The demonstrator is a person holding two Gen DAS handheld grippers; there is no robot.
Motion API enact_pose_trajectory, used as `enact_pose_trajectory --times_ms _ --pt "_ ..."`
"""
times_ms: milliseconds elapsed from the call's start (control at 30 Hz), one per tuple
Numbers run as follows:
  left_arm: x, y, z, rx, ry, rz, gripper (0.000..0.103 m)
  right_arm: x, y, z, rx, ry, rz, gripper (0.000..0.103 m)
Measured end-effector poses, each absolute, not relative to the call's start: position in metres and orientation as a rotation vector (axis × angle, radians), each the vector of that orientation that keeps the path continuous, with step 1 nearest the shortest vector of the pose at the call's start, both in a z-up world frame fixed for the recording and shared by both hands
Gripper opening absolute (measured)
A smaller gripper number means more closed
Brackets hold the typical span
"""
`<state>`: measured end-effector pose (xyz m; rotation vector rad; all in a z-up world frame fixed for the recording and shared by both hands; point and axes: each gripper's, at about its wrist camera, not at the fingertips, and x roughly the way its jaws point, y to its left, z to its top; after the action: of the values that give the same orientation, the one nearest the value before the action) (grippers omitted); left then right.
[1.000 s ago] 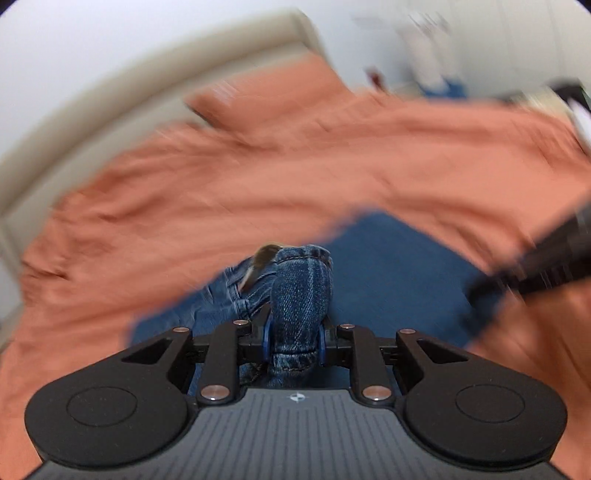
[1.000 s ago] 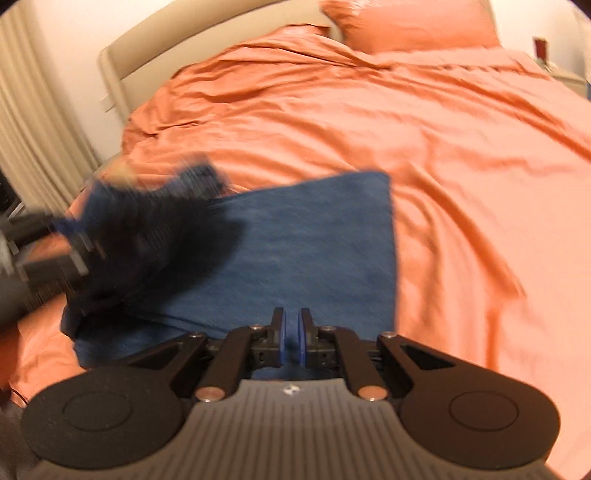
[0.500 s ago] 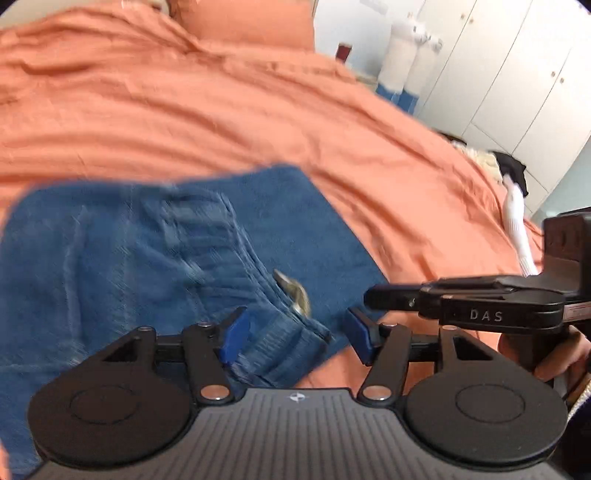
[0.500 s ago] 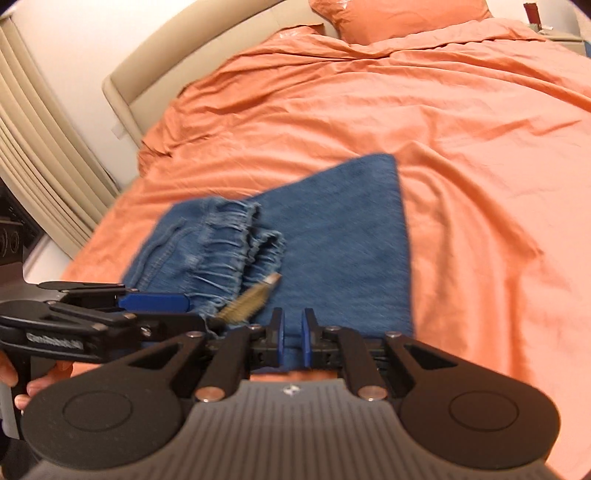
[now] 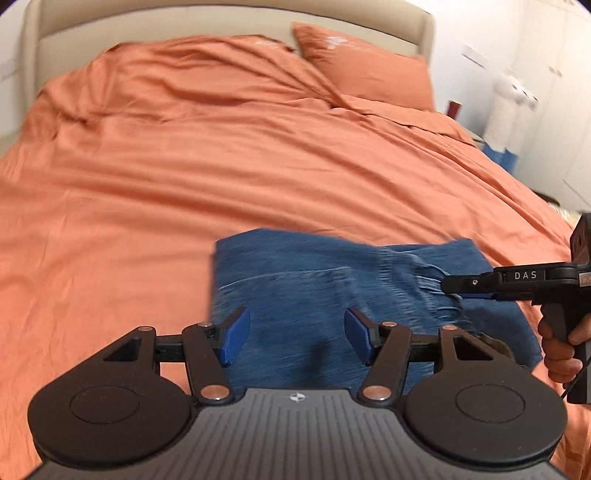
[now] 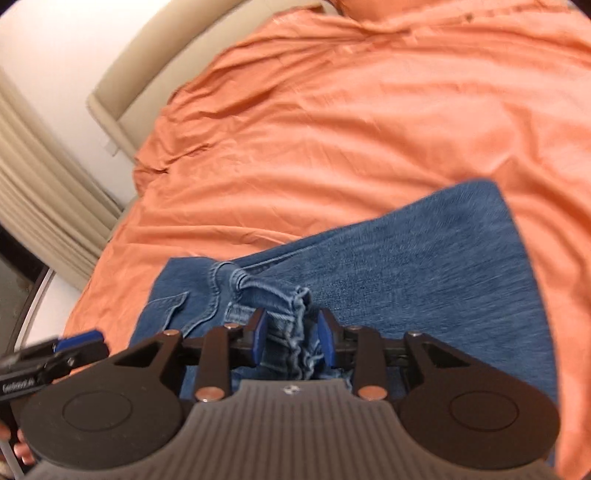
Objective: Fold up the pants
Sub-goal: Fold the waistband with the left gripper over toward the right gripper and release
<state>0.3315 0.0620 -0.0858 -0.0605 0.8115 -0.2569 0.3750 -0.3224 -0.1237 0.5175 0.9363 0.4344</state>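
Note:
Blue jeans (image 5: pixel 332 291) lie folded on the orange bedspread (image 5: pixel 221 155). My left gripper (image 5: pixel 295 341) is open and empty, just above the near part of the jeans. My right gripper (image 6: pixel 291 341) is partly open, its blue pads on either side of the bunched waistband (image 6: pixel 277 295) without clamping it. The jeans fill the lower middle of the right wrist view (image 6: pixel 406 266). The right gripper also shows at the right edge of the left wrist view (image 5: pixel 454 286), over the waistband. The left gripper's tip shows at the left edge of the right wrist view (image 6: pixel 79 341).
An orange pillow (image 5: pixel 365 66) and a beige headboard (image 5: pixel 221 18) are at the far end of the bed. White wardrobes (image 5: pixel 546 74) stand to the right. Beige curtains (image 6: pixel 40 192) hang beside the bed's left edge.
My left gripper let go of the waistband, opened wide and drew back. My right gripper opened from shut and moved over the bunched waistband. The jeans now lie flat on the bed.

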Motion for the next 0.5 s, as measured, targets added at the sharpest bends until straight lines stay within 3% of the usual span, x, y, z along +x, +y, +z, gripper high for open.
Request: enact_pose_trajectory --times_ms 33,67,100,200,333,500 --pt "0.331 0.068 -0.088 -0.068 0.815 -0.253 0.069 0.377 -0.322 -0.126 0.548 0.944 0.439 0.017" --pt "0.33 0.071 -0.09 -0.071 0.814 -0.249 0.068 0.377 -0.322 -0.126 0.568 0.944 0.449 0.016" --pt "0.33 0.075 -0.092 -0.076 0.809 -0.248 0.068 0.373 -0.323 -0.121 0.562 0.93 0.453 0.007" --pt "0.333 0.082 -0.094 -0.108 0.811 -0.265 0.055 0.352 -0.328 -0.093 0.565 0.85 0.526 0.005" --pt "0.34 0.081 -0.104 -0.133 0.83 -0.259 0.053 0.334 -0.336 -0.075 0.545 0.841 0.509 0.005" --pt "0.345 0.079 -0.118 -0.1 0.862 -0.254 0.053 0.344 -0.348 -0.118 0.603 0.955 0.41 0.005"
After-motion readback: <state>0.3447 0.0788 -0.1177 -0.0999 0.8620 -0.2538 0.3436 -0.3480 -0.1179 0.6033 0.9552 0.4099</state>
